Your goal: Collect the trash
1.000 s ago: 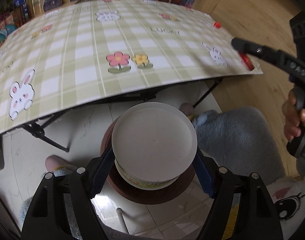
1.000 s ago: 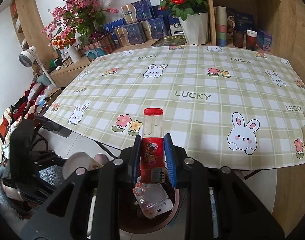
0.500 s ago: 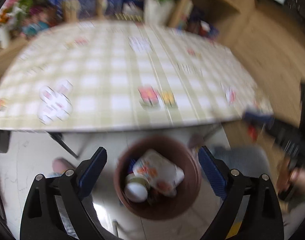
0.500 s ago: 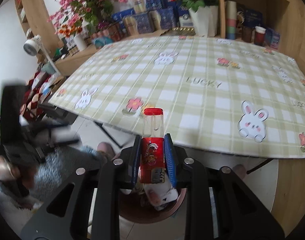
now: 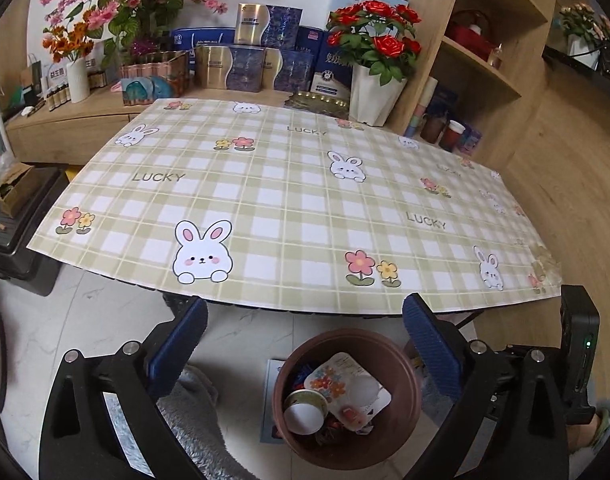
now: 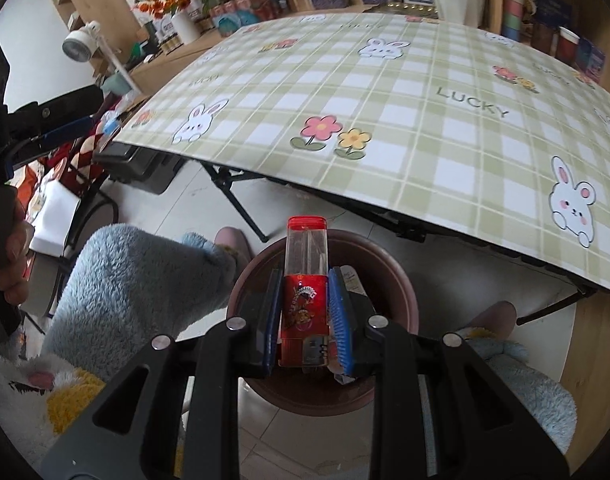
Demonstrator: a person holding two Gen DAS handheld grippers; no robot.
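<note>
A brown round bin point(image 5: 401, 436) stands on the floor under the table's front edge, holding a paper cup point(image 5: 305, 412), a flowered wrapper point(image 5: 333, 380) and other trash. My left gripper point(image 5: 305, 340) is open and empty above and behind the bin. My right gripper point(image 6: 305, 312) is shut on a red and clear plastic tube point(image 6: 306, 280), held directly over the bin point(image 6: 389, 280). The left gripper's fingers point(image 6: 61, 112) show at the far left of the right wrist view.
The table with a green checked rabbit cloth point(image 5: 289, 208) point(image 6: 385, 92) overhangs the bin. Folding table legs point(image 6: 237, 200) stand beside it. My knee in blue fleece point(image 6: 133, 280) is left of the bin. Shelves, boxes and flower pots point(image 5: 377, 80) line the back.
The left gripper opened and dropped the white cup into the bin, then lifted and tilted up toward the table. The right gripper moved down over the bin, still holding the tube.
</note>
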